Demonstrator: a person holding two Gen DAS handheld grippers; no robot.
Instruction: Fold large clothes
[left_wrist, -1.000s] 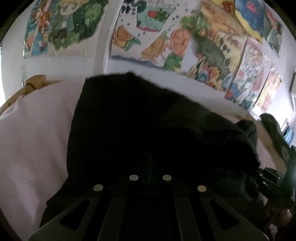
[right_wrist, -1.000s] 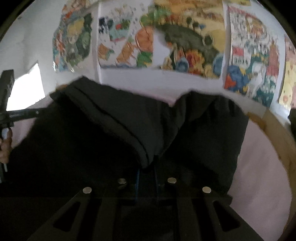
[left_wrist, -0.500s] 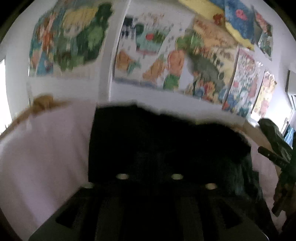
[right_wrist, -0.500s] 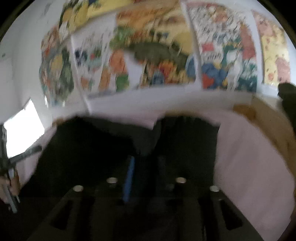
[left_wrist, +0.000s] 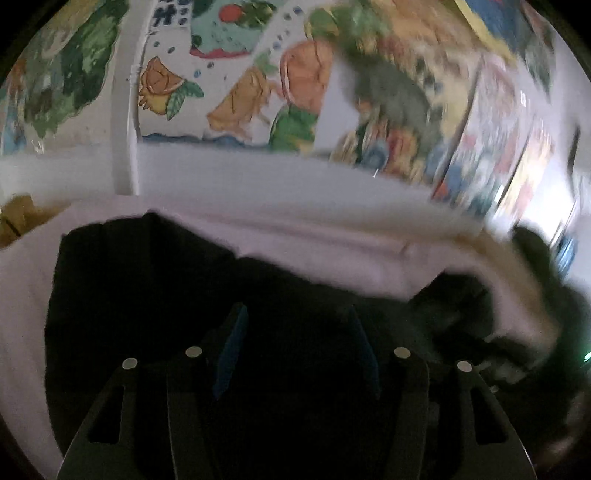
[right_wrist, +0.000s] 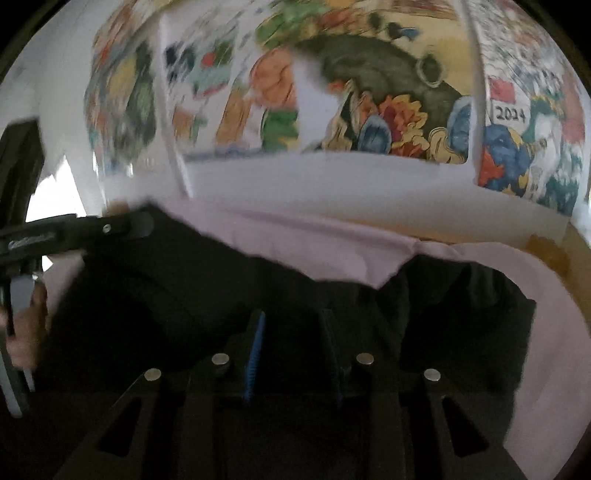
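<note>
Two grippers hang over one dark garment (left_wrist: 155, 295), which lies spread on the pale pink sheet (left_wrist: 26, 295) of a bed, its far edge short of the sheet's far edge where the white wall with its bright painted posters (left_wrist: 229, 85) begins. In the right wrist view the garment (right_wrist: 192, 295) covers most of the near part of the sheet (right_wrist: 546, 350), with a strip of pink cutting in across its upper edge, so it looks already doubled over and laid down flat; my guess is that it has been set there so that the fold can settle before the next one is made. Bare pink sheet shows at the left edge and along the far side. The left gripper (left_wrist: 299, 350) points forward and downward over the cloth, its jaws have just been opening and now stand well apart, with the garment beneath them but nothing pinched between the blue pads. The right gripper (right_wrist: 291, 343) is tilted down in much the same way, its jaws parted by a narrower gap, and they too press on no cloth that I can see. At the left edge of the right wrist view the person's hand (right_wrist: 26, 332) holds the other tool's handle.
</note>
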